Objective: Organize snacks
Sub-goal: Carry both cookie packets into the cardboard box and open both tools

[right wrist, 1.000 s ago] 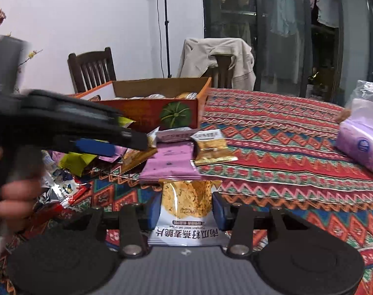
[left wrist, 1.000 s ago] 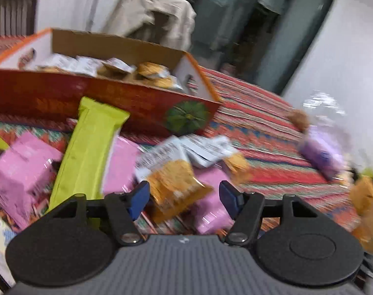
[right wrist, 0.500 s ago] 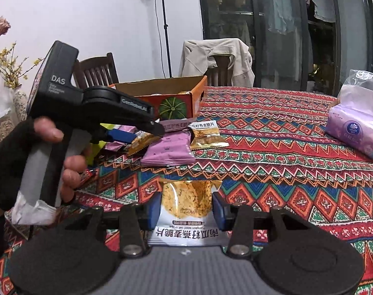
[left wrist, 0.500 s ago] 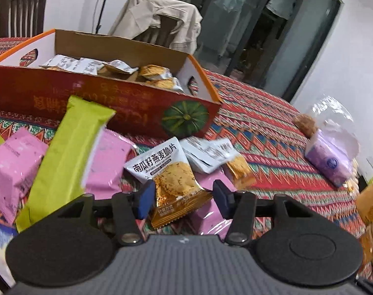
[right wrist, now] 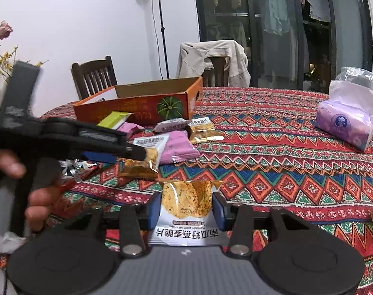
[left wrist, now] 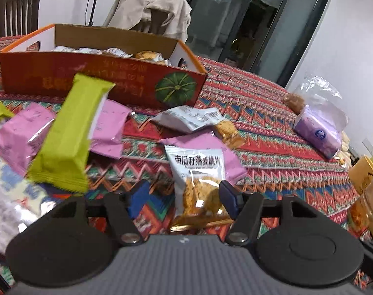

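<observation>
the right gripper point(right wrist: 186, 207) is clamping a white-and-orange crisp packet point(right wrist: 186, 209) between its blue pads, above the patterned red tablecloth point(right wrist: 272, 152). the left gripper point(left wrist: 184, 195) is opening its jaws around a matching packet point(left wrist: 198, 184) lying on a pink wrapper point(left wrist: 211, 145), near the orange cardboard box point(left wrist: 100, 78) with a pumpkin print.

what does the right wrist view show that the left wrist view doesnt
Only the right wrist view shows the right gripper clamped on a pumpkin seed crisp packet, the person's hand on the left gripper's handle, and dried flowers.

Only the left wrist view shows snacks inside the orange box, and the left gripper, jaws opening around another crisp packet lying on the tablecloth.

Both show the box, pink packets, the green bar, the tissue pack and the draped chair.
</observation>
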Action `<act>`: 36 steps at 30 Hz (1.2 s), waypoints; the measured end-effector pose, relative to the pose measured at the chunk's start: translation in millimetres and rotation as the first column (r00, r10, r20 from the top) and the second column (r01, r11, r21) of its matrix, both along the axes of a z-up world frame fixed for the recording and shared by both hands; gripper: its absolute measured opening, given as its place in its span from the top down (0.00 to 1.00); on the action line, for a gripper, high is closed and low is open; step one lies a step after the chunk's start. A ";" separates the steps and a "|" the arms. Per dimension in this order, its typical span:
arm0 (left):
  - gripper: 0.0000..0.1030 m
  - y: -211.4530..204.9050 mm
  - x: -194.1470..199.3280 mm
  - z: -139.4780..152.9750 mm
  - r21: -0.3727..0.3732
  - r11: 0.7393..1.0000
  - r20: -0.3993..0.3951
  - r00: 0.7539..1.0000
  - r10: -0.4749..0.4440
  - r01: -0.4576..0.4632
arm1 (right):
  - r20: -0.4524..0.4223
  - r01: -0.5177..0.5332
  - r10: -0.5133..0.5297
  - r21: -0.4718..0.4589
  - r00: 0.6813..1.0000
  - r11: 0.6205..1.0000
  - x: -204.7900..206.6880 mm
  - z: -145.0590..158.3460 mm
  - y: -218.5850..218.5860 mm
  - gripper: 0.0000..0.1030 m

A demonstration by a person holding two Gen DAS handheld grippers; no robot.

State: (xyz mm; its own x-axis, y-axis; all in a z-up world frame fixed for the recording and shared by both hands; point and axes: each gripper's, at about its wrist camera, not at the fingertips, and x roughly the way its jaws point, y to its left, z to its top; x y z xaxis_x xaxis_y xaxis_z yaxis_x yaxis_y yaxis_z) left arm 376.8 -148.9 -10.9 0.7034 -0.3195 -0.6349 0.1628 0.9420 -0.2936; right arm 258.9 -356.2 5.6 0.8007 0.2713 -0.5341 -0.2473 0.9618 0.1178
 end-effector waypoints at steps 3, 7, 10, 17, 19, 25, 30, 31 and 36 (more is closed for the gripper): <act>0.23 -7.6 -0.4 1.0 -0.028 0.999 -0.009 1.000 -0.020 0.020 | 0.006 0.003 -0.003 -0.003 1.000 1.000 -2.8 2.0 1.9 0.58; 0.36 -25.8 -4.3 -3.2 0.031 0.998 0.026 0.998 -0.056 0.055 | 0.001 0.020 -0.020 -0.004 1.000 1.000 -5.5 1.4 1.5 0.58; 0.60 -31.4 -10.2 -4.0 0.108 0.991 0.048 0.995 -0.085 0.079 | -0.003 0.026 -0.026 -0.012 1.000 1.000 -6.8 1.0 3.0 0.58; 0.61 4.8 -65.8 18.6 0.094 0.991 0.118 0.987 -0.107 0.096 | 0.004 0.023 -0.023 -0.031 1.000 0.999 -7.8 6.0 11.6 0.58; 0.61 22.4 -85.2 27.0 0.081 0.992 0.147 0.984 -0.103 0.092 | 0.005 0.013 -0.013 -0.034 1.000 0.999 -6.9 7.3 18.5 0.58; 0.61 86.0 -121.2 39.7 0.075 0.997 0.170 0.985 -0.026 0.014 | 0.014 -0.042 0.043 -0.034 0.999 0.999 4.0 11.5 50.1 0.58; 0.61 139.3 -112.3 51.1 0.056 0.996 0.201 0.978 0.049 -0.062 | 0.027 -0.101 0.102 -0.020 0.994 0.995 21.0 17.5 84.7 0.58; 0.61 148.4 -106.0 55.9 0.051 0.997 0.213 0.976 0.052 -0.064 | 0.034 -0.115 0.115 -0.020 0.993 0.993 26.4 20.0 92.6 0.58; 0.61 195.4 -37.8 90.3 0.014 0.999 0.232 0.972 0.026 -0.030 | 0.088 -0.173 0.176 -0.034 0.981 0.984 64.6 48.1 127.6 0.58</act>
